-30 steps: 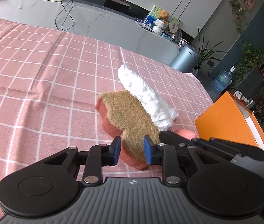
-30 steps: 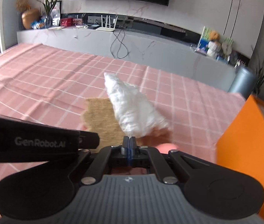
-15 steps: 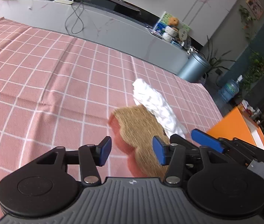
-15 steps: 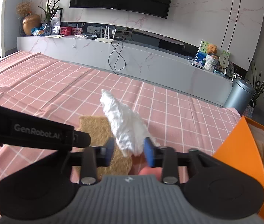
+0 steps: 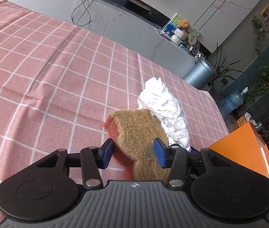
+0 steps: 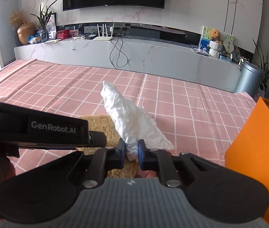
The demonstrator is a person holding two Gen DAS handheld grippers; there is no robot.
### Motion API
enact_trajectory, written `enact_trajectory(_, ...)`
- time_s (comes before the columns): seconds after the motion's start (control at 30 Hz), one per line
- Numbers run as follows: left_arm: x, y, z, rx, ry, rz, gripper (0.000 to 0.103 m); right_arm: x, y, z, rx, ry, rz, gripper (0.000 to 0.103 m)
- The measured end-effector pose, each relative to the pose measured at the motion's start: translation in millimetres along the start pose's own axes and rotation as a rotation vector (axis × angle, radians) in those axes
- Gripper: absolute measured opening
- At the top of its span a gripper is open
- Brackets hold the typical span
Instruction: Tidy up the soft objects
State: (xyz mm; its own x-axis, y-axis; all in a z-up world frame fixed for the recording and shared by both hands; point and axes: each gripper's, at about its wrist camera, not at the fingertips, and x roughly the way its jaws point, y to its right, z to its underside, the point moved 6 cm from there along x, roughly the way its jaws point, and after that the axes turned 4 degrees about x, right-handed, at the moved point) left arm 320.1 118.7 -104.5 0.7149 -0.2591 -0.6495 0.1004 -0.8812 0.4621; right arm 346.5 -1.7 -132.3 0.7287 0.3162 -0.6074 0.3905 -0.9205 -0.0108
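Observation:
A heart-shaped sponge (image 5: 140,133) with a brown fibre top and pink base lies on the pink checked tablecloth (image 5: 49,66). My left gripper (image 5: 133,153) is open, its jaws on either side of the sponge's near end. A crumpled white cloth (image 6: 132,121) lies across the sponge and also shows in the left wrist view (image 5: 166,106). My right gripper (image 6: 131,152) is shut on the cloth's near end. The sponge also shows in the right wrist view (image 6: 104,125), partly hidden by the left gripper's body.
An orange box (image 6: 256,148) stands at the right, also seen in the left wrist view (image 5: 240,150). Something pink (image 6: 149,173) peeks out under the right gripper. A grey marble bench (image 6: 134,53) and a metal bin (image 6: 248,77) stand beyond the table.
My right gripper opened, then closed on the white cloth's near end. My left gripper opened wider and moved over the sponge's near end.

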Motion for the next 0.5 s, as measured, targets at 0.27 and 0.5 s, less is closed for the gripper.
enact_trajectory(0.27,-32.2,-1.6,-1.0,0.017,0.048,0.003,0.03,-20.9,-13.7,-0.8,-0.042,0.039,0.019,0.007)
enact_trajectory(0.5,-73.3,-13.4,4.6,0.003,0.077,-0.011,0.026,-50.4,-33.7,2.8,-0.017,0.049,-0.04,0.007)
